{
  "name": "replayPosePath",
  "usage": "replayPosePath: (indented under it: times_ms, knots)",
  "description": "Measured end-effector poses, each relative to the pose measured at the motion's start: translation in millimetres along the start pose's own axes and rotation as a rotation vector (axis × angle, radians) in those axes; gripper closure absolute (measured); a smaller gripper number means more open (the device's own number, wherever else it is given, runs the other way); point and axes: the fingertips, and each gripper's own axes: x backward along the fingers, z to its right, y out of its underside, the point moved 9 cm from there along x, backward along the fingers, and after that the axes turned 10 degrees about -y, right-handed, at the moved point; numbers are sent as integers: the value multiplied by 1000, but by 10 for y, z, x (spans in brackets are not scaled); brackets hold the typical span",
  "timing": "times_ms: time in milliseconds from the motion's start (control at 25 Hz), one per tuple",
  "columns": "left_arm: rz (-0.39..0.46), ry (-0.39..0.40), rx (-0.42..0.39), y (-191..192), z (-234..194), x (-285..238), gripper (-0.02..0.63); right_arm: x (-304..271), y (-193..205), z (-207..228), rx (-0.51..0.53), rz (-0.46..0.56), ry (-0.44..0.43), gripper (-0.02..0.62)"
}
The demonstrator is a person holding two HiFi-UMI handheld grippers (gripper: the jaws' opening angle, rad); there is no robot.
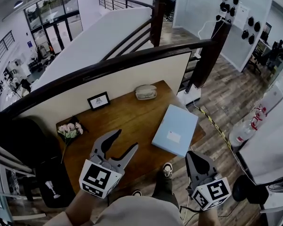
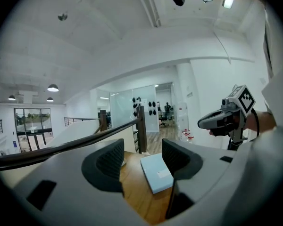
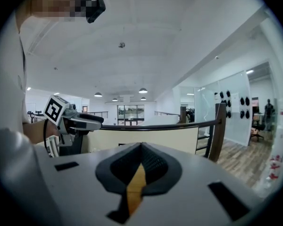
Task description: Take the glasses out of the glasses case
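Observation:
The glasses case [image 1: 145,92], a pale closed clamshell, lies at the far edge of the wooden table [image 1: 127,121]; no glasses show. My left gripper [image 1: 126,139] hangs over the table's near side with its jaws wide open and nothing between them, well short of the case. In the left gripper view the left gripper [image 2: 141,159] frames a light blue box [image 2: 155,173]. My right gripper [image 1: 193,155] is held off the table's near right corner, above the floor, with its jaws together and nothing in them. The right gripper view shows the right gripper [image 3: 141,147] pressed shut.
A light blue flat box [image 1: 175,130] lies on the table's right side. A small framed card [image 1: 98,100] and a bunch of pink flowers [image 1: 70,132] stand at the left. A dark handrail [image 1: 132,60] and low wall run behind the table. My shoe [image 1: 167,169] is below.

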Motion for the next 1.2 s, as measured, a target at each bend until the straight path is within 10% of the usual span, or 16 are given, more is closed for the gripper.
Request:
replayPosePath:
  times_ms: [1200]
  knots:
    - [-195,-452,4,-312,297,-2392,351,-1682,-333,3224,4,-25,-404,592]
